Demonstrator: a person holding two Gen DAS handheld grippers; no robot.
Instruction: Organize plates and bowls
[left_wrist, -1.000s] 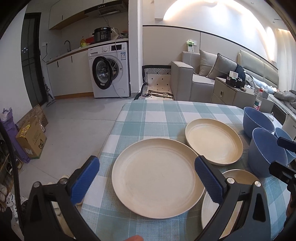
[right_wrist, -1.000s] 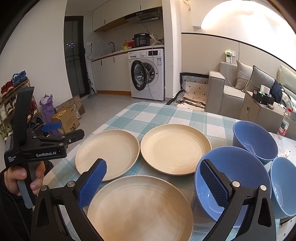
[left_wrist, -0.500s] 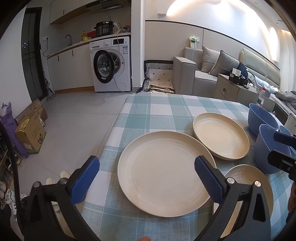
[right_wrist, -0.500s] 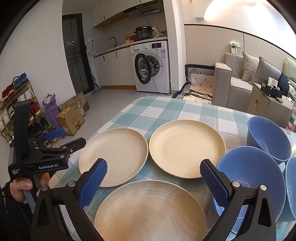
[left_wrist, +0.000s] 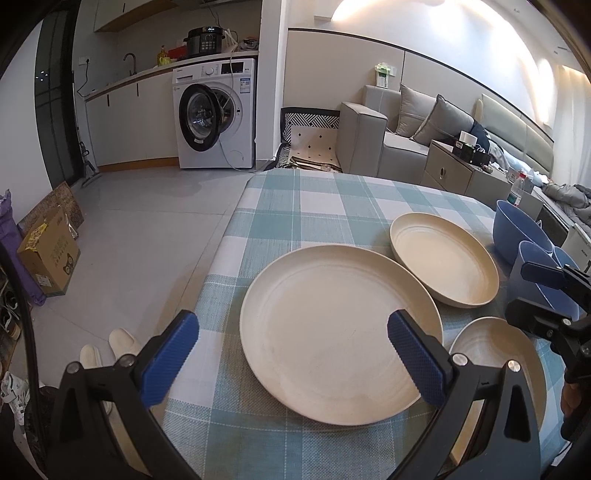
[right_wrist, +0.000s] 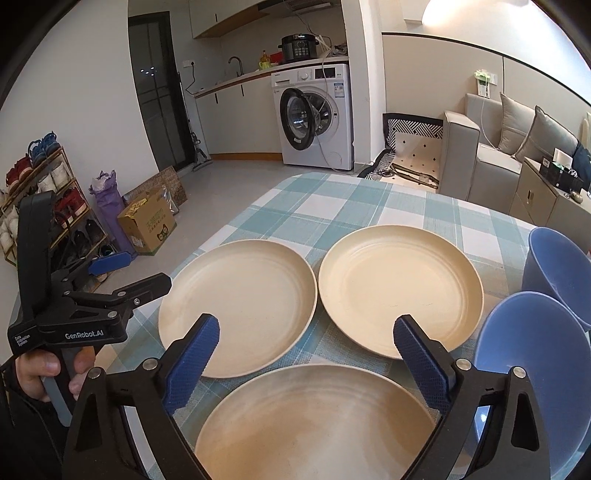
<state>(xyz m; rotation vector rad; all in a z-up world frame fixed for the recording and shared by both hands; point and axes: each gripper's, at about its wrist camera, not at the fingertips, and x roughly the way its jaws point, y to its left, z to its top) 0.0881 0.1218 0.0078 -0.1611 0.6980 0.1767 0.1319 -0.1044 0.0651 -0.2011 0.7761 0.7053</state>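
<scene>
Plate (right_wrist: 317, 424) below right gripper (right_wrist: 306, 350)

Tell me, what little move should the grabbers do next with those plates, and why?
Probably lower the right gripper onto the near rim of the closest plate. Both grippers are open and hold nothing; the right one's jaws have just been closing a little. Three cream plates lie apart on the checked cloth, none stacked, and this plate sits right under its fingers.

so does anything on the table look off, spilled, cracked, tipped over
Nothing stands out. Three cream plates lie flat and apart on the checked cloth, the blue bowls sit upright beside them, and no spill or crack shows.
</scene>
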